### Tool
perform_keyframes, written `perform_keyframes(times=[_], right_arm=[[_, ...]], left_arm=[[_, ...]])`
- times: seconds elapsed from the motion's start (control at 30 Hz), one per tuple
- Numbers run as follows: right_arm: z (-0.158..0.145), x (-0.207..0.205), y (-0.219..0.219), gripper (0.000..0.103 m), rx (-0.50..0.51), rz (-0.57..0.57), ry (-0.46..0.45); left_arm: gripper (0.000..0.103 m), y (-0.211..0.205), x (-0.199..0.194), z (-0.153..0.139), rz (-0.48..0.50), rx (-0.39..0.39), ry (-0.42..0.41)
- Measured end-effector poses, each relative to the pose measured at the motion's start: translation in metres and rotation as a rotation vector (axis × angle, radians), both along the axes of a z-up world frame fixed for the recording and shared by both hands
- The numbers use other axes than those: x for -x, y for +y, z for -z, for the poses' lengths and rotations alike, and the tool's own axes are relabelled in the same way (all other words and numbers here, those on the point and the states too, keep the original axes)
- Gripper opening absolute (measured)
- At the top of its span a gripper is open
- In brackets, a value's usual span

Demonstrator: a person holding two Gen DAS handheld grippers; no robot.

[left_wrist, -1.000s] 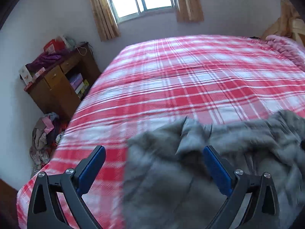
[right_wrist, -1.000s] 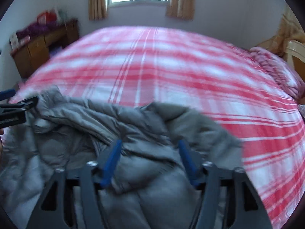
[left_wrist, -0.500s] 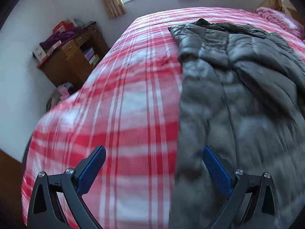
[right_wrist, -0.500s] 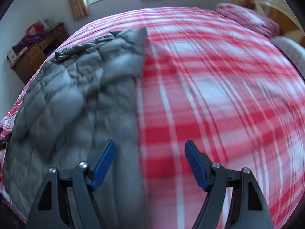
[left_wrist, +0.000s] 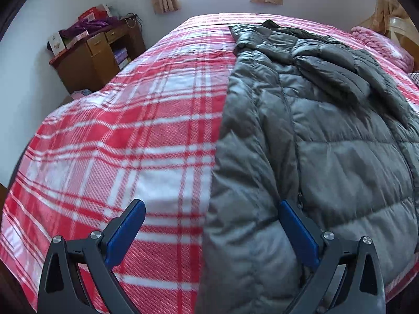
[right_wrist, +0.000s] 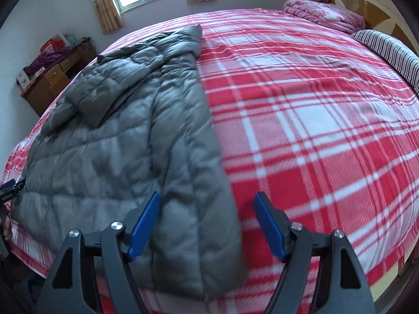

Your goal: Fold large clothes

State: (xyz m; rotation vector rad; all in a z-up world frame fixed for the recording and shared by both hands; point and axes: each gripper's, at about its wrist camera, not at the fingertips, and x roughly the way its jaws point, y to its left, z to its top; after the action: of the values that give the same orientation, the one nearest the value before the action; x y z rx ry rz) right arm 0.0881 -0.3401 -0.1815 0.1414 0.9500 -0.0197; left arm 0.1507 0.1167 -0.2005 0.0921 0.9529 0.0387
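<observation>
Jacket (left_wrist: 314,136) now lies spread long on the bed (left_wrist: 125,136), bunched before. My left gripper (left_wrist: 209,225) and right gripper (right_wrist: 207,219) hang wide open, empty, over its near hem corners. I pinch both corners evenly, then fold toward the collar.

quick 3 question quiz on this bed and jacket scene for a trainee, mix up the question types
1. True or false: the grey puffer jacket lies spread on the plaid bedspread.
2. The right gripper is: A) shut on the jacket, B) open, straddling the jacket's edge, C) out of view.
3. Fill in: the left gripper has its jaws ____.

Key: 1 true; 2 B; 3 open.
</observation>
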Motion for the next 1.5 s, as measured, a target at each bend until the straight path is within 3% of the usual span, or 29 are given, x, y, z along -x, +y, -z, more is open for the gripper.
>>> perform_keyframes(times=[0.03, 0.1, 0.13, 0.17, 0.23, 0.37, 0.53, 0.67, 0.77, 0.87, 1.07, 1.33, 1.4, 1.47, 1.5], right_arm=[[0.001, 0.003, 0.001, 0.072, -0.009, -0.002, -0.002], [0.004, 0.007, 0.006, 0.051, -0.013, -0.009, -0.002], [0.004, 0.007, 0.009, 0.042, -0.018, -0.023, -0.002], [0.005, 0.008, 0.012, 0.018, -0.031, -0.038, -0.004], [0.005, 0.011, 0.014, 0.012, -0.080, -0.057, -0.011], [-0.013, 0.026, 0.007, 0.008, -0.131, -0.046, -0.082], [-0.067, 0.052, 0.002, 0.008, -0.188, -0.066, -0.207], [-0.134, 0.074, -0.001, 0.008, -0.207, -0.099, -0.351], [-0.175, 0.070, 0.000, 0.008, -0.203, -0.116, -0.449], [-0.199, 0.029, -0.003, 0.008, -0.182, -0.124, -0.517], [-0.173, -0.104, -0.004, 0.008, -0.146, -0.043, -0.493], [-0.103, -0.220, -0.021, 0.008, -0.117, 0.092, -0.374], [-0.088, -0.242, -0.024, 0.008, -0.096, 0.112, -0.345], [-0.077, -0.257, -0.026, 0.009, -0.093, 0.110, -0.308], [-0.072, -0.264, -0.028, 0.009, -0.091, 0.114, -0.295]], left_arm=[[0.102, 0.000, 0.001, 0.000, 0.002, 0.015, 0.000], [0.082, 0.000, 0.005, 0.001, 0.034, 0.101, 0.011], [0.054, -0.001, 0.005, 0.001, 0.056, 0.148, 0.023], [0.035, -0.002, 0.009, -0.002, 0.069, 0.179, 0.019], [0.011, -0.009, 0.016, -0.009, 0.116, 0.166, 0.005], [0.006, -0.009, 0.038, -0.040, 0.154, 0.173, -0.078], [0.005, 0.008, 0.079, -0.121, 0.226, 0.289, -0.234], [0.005, 0.020, 0.093, -0.181, 0.244, 0.335, -0.346], [0.005, 0.020, 0.070, -0.201, 0.261, 0.341, -0.379], [0.005, 0.019, 0.011, -0.197, 0.240, 0.332, -0.361], [0.006, -0.004, -0.127, -0.154, 0.200, 0.289, -0.258], [0.015, -0.042, -0.234, -0.111, 0.091, 0.124, -0.166], [0.030, -0.039, -0.243, -0.106, 0.038, 0.079, -0.182], [0.074, -0.029, -0.246, -0.108, -0.029, 0.040, -0.225], [0.080, -0.023, -0.245, -0.110, -0.058, 0.044, -0.251]])
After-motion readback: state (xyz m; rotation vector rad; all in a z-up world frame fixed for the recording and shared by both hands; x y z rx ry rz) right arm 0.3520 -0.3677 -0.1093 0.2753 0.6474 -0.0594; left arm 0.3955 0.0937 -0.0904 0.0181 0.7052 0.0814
